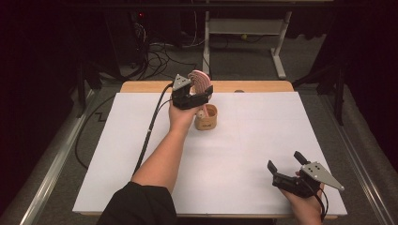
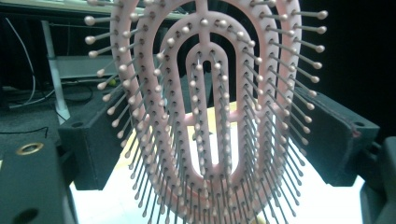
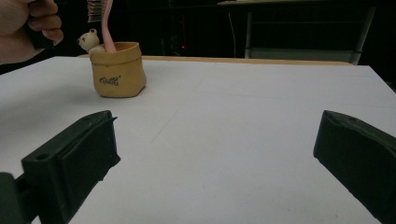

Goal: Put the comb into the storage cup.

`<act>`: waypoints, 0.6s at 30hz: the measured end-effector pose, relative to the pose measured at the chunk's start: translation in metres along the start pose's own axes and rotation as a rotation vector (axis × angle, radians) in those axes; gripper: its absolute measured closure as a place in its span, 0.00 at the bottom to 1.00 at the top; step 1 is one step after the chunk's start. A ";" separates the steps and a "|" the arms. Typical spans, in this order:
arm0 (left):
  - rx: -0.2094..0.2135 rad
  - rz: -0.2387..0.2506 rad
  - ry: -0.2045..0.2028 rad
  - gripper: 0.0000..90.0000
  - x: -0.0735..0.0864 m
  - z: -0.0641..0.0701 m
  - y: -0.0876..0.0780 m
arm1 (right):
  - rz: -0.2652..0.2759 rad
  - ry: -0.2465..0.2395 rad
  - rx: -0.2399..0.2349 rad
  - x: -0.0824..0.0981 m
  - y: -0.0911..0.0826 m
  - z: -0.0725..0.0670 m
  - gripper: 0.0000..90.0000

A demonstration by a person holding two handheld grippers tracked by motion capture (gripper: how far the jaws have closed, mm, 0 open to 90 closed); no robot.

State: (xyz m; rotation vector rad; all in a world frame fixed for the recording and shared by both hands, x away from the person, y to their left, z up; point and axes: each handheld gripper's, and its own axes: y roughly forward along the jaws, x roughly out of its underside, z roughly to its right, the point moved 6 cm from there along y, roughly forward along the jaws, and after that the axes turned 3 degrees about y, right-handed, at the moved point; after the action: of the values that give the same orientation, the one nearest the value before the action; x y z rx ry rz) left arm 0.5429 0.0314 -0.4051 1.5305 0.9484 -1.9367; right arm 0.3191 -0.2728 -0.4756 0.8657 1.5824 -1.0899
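Note:
A pink vented hairbrush [image 1: 201,79] stands upright with its handle [image 3: 109,32] in a small tan cup [image 1: 207,121] near the table's far middle. The cup [image 3: 119,70] carries a little bear figure [image 3: 88,39] on its rim. My left gripper [image 1: 199,93] sits around the brush head. In the left gripper view the bristled head [image 2: 205,116] stands between the two jaws, with narrow gaps at both sides, so the gripper is open. My right gripper [image 1: 285,161] rests low at the near right, open, with nothing between its jaws [image 3: 215,140].
White paper [image 1: 244,140] covers the wooden table [image 1: 263,86]. A desk frame [image 1: 244,28] and cables [image 1: 159,56] stand on the floor beyond the far edge. The left gripper's black cable [image 1: 151,129] trails across the paper's left half.

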 end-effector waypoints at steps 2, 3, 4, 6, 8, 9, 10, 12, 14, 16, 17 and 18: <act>-0.003 0.001 0.000 0.18 0.000 -0.001 0.000 | 0.001 0.001 0.000 0.000 0.000 0.000 0.00; -0.003 0.002 0.002 0.18 0.000 -0.001 0.000 | 0.001 0.000 -0.001 0.000 0.000 0.000 0.00; -0.003 0.003 0.005 0.17 0.000 -0.002 0.000 | 0.000 -0.002 -0.002 0.000 0.000 0.000 0.00; -0.009 0.004 0.011 0.17 0.000 -0.002 0.000 | -0.001 0.000 -0.003 0.000 0.000 -0.001 0.00; -0.013 0.003 0.015 0.17 0.000 -0.003 0.000 | 0.000 -0.001 -0.004 0.000 0.000 -0.001 0.00; -0.017 0.001 0.016 0.16 0.001 -0.003 0.000 | 0.000 -0.001 -0.003 0.000 0.000 -0.001 0.00; -0.022 -0.004 0.020 0.16 0.001 -0.004 0.000 | -0.001 0.000 -0.003 0.000 0.000 -0.001 0.00; -0.024 -0.011 0.012 0.15 0.002 -0.006 0.000 | 0.001 -0.002 -0.003 0.000 0.000 -0.001 0.00; -0.025 -0.012 0.009 0.15 0.003 -0.008 0.000 | 0.001 -0.004 -0.003 -0.001 0.000 -0.001 0.00; -0.027 -0.014 0.005 0.15 0.003 -0.009 -0.001 | 0.001 -0.005 -0.002 -0.001 0.000 -0.001 0.00; -0.028 -0.015 0.004 0.15 0.003 -0.009 -0.001 | 0.003 -0.004 -0.002 -0.001 -0.001 -0.001 0.00; -0.028 -0.016 0.002 0.15 0.003 -0.010 -0.001 | 0.004 -0.004 -0.001 -0.001 -0.001 -0.001 0.00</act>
State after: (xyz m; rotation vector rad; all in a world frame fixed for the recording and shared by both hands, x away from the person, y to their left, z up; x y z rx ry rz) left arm 0.5478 0.0396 -0.4090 1.5142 0.9874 -1.9254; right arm 0.3185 -0.2721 -0.4741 0.8650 1.5773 -1.0871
